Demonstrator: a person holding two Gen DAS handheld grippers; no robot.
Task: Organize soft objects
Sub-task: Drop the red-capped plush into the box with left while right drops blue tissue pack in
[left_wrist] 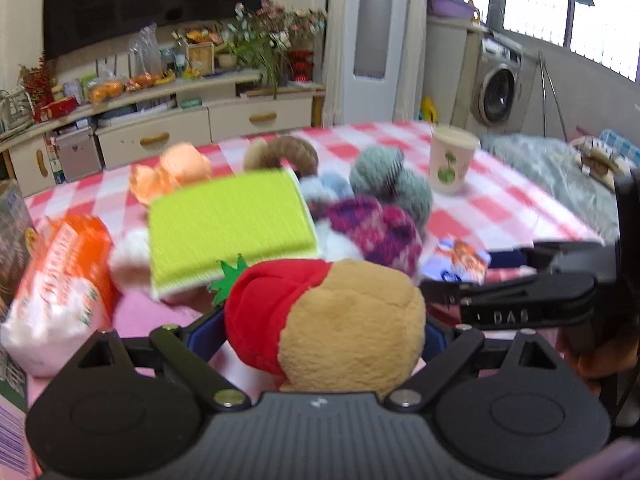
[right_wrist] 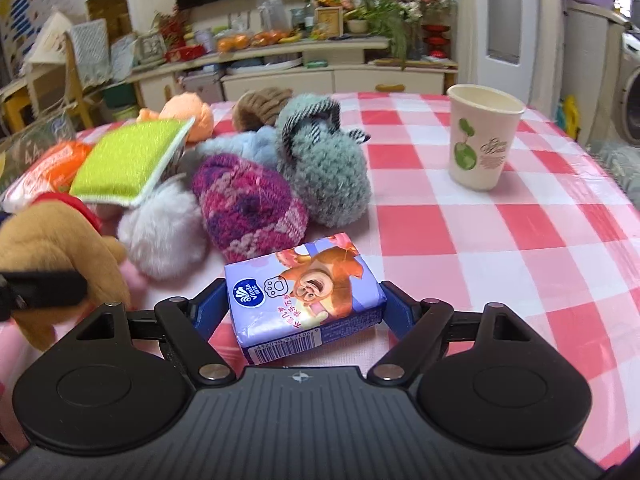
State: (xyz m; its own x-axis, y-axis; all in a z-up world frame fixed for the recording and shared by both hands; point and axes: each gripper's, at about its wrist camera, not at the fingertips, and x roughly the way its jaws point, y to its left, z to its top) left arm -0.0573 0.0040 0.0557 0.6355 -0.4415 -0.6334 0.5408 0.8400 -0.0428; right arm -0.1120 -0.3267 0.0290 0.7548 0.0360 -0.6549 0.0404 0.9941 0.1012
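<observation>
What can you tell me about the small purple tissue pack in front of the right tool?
The tissue pack is a small soft brick in glossy purple plastic wrap, printed with a cartoon bear, a paw mark, a white-and-blue logo and a barcode on its near end. It lies flat and slightly skewed on the red-checked tablecloth, between the blue pads of the right tool, which flank its sides. The purple knit item sits just behind it.

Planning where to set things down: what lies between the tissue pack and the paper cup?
Only bare checked tablecloth between the tissue pack and the paper cup, seen from the right wrist.
</observation>
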